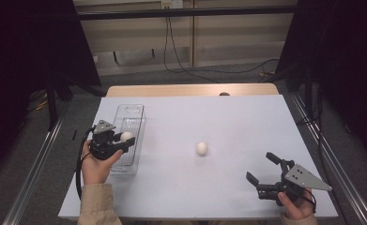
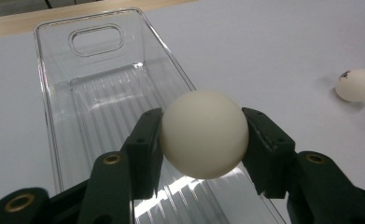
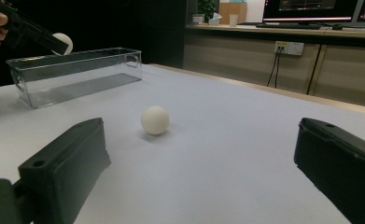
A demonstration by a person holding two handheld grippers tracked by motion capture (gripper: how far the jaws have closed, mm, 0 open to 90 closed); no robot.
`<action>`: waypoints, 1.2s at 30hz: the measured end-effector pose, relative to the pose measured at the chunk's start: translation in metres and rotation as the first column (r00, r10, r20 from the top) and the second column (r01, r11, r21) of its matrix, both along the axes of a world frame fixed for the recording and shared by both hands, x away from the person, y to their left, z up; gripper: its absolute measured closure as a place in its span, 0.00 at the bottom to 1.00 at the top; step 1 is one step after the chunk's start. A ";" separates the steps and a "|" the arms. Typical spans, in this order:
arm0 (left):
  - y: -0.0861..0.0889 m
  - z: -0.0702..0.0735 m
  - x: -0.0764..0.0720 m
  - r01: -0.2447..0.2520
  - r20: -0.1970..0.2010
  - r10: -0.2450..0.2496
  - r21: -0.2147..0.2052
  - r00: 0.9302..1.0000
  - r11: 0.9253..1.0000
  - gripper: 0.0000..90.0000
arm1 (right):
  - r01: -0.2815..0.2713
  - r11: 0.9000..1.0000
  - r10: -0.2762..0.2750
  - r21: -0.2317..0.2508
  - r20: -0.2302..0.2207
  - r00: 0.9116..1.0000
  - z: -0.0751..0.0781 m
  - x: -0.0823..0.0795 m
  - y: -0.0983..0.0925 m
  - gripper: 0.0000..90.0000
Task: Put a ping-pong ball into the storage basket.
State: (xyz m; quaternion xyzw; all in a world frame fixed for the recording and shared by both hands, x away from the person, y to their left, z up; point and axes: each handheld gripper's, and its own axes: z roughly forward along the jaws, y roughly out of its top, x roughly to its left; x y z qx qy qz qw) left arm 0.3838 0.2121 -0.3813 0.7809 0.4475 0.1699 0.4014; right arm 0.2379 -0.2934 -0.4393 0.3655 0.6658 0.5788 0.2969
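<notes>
Egg (image 2: 203,134) is pinched in my left gripper (image 1: 117,143) over the clear bin (image 1: 133,112), probably not touching it. Right gripper (image 1: 262,171) gapes empty, second egg (image 1: 201,148) right of the bin.

The left gripper (image 2: 203,140) has its two black jaws pressed against the sides of a white egg (image 2: 203,134), one jaw on each flank, so the egg sits clamped between them, in the lower middle of the left gripper view. Right behind and below the egg lies a clear plastic bin (image 2: 59,84), long and narrow, with a ribbed floor and an oval handle cutout at its far end. The held egg hangs over the bin's near part. The bin rests on a pale table (image 2: 264,51). A second egg (image 2: 356,85) lies on the table well apart, at the right edge, with a small dark mark on its top.
</notes>
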 end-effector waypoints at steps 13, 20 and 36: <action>0.002 -0.005 0.002 -0.017 -0.006 0.017 0.013 1.000 1.000 0.57 | -0.001 1.000 0.001 0.001 0.000 1.000 0.000 0.000 0.000 0.02; 0.002 -0.007 0.003 -0.023 -0.010 0.024 0.027 1.000 0.999 0.57 | -0.001 1.000 0.001 0.002 0.000 1.000 0.000 0.000 0.000 0.02; 0.003 -0.011 0.005 -0.038 -0.016 0.039 0.041 0.999 0.998 0.53 | -0.001 1.000 0.001 0.001 -0.001 1.000 0.000 0.000 0.000 0.02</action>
